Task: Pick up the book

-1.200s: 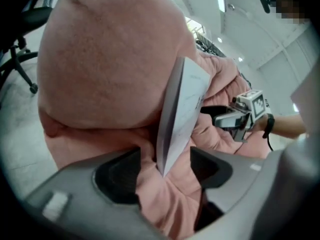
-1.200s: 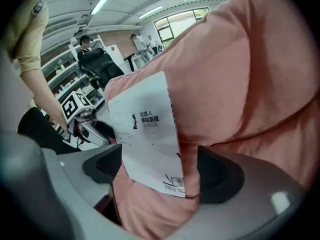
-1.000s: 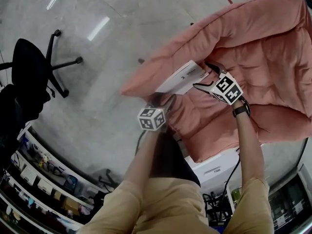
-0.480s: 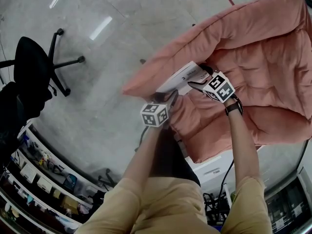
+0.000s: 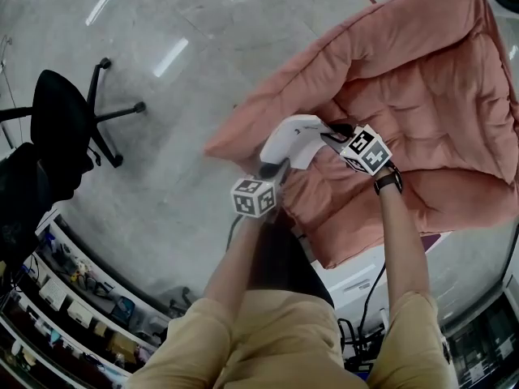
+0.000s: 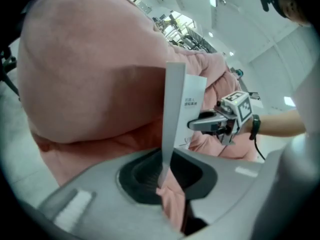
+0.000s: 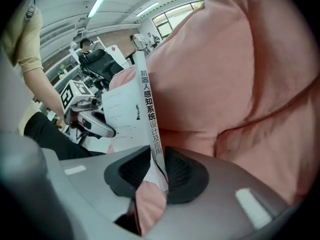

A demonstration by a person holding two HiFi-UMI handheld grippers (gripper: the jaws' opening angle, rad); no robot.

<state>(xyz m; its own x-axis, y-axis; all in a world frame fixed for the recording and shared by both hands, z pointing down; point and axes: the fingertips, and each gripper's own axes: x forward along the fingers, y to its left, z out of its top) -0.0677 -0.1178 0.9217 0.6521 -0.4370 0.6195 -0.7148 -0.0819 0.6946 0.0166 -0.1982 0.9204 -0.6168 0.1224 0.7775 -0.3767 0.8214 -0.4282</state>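
Pink padded cushion (image 5: pixel 422 79) filled the frame's right side. Bare grey floor (image 5: pixel 178 136) lay open at upper left, with a black office chair (image 5: pixel 61 120) well apart. The white book (image 5: pixel 293 136) stood at centre, at the cushion's left edge. The left gripper (image 5: pixel 273 168) and right gripper (image 5: pixel 327 134) had just closed narrow, each clamping one book edge. Both forearms reached forward, angled down.

— What sits between the jaws of the left gripper (image 6: pixel 164 173)?
— The near edge of the white book (image 6: pixel 175 104), standing upright. The jaws have just been closing, and the pads (image 6: pixel 144 173) press on it.
— And beyond?
— The pink cushion (image 6: pixel 90 74) fills the left. On the right, the right gripper (image 6: pixel 194 125) meets the book's far edge.
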